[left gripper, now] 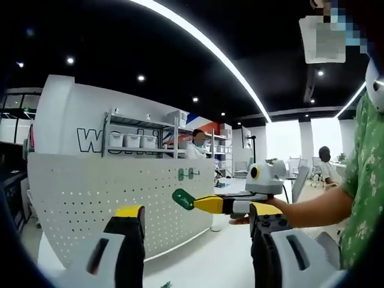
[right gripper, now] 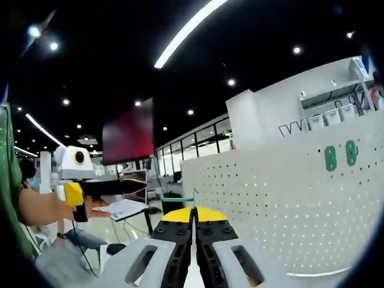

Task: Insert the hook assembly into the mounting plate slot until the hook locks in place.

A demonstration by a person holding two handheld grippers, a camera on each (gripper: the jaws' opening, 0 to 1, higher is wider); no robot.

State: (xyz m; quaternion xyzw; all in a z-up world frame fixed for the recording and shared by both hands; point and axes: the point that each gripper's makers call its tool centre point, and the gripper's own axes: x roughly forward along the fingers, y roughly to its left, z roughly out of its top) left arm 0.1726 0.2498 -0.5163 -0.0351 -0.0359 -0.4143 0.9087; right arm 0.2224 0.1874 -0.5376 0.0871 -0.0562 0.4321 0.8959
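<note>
While the left tongs (left gripper: pixel 198 231) stand with their yellow-tipped black jaws wide apart and nothing between them, the right tongs (right gripper: pixel 194 217) have their jaws pressed together on a thin green stem of the green plastic hook assembly (right gripper: pixel 178 199), which sticks out sideways just above the yellow tips in the right gripper view. From the left gripper view, those right tongs (left gripper: pixel 193 201) come in from the right side, held in a person's hand (left gripper: pixel 252 217), and the hook assembly (left gripper: pixel 183 198) shows there as a flat dark-green tab at the tip, close in front of the white perforated mounting plate (left gripper: pixel 90 198) but not touching it (a gap shows between them). Two small green hooks (left gripper: pixel 188 174) already sit side by side high on the plate; in the right gripper view the same pair (right gripper: pixel 340 156) appears toward the plate's (right gripper: pixel 288 198) upper right. The left tongs (right gripper: pixel 141 185) enter the right gripper view from the left, held level and well apart from the plate. A green patterned sleeve (left gripper: pixel 360 180) fills the right edge of the left gripper view, and white storage shelving with bins (left gripper: pixel 138 141) stands behind the plate.
</note>
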